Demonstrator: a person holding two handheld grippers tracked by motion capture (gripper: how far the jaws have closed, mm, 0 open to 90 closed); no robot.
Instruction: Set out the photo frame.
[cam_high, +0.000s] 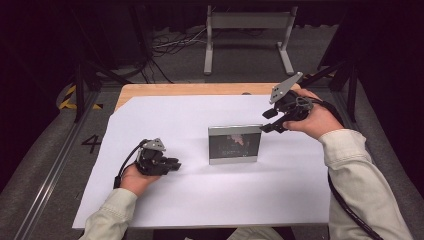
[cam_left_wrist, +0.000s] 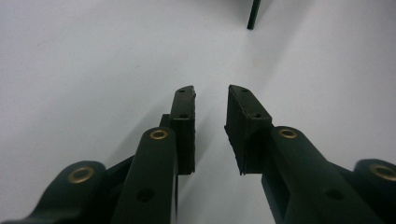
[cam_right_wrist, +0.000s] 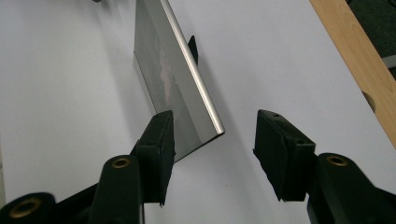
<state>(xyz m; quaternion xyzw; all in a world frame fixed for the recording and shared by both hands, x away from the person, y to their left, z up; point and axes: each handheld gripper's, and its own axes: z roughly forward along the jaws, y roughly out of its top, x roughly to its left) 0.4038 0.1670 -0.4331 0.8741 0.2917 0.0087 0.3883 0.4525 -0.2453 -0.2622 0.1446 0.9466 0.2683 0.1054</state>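
A silver picture frame (cam_high: 234, 145) with a dark picture stands upright in the middle of the white sheet (cam_high: 200, 200). My right gripper (cam_high: 267, 121) hovers just off its upper right corner, held in a hand. In the right gripper view the frame (cam_right_wrist: 168, 70) is seen edge-on. Its near corner lies ahead of the open right gripper (cam_right_wrist: 215, 114), and neither pad touches it. My left gripper (cam_high: 176, 165) lies low on the sheet to the frame's left and points toward it. Its jaws (cam_left_wrist: 211, 93) stand apart with only white sheet between them.
The sheet covers most of a wooden table whose bare edge (cam_high: 190, 89) shows at the back, also seen as the table edge (cam_right_wrist: 355, 51). A grey metal stand (cam_high: 247, 22) and cables lie on the floor beyond. A thin dark strip (cam_left_wrist: 253, 14) rises ahead of the left gripper.
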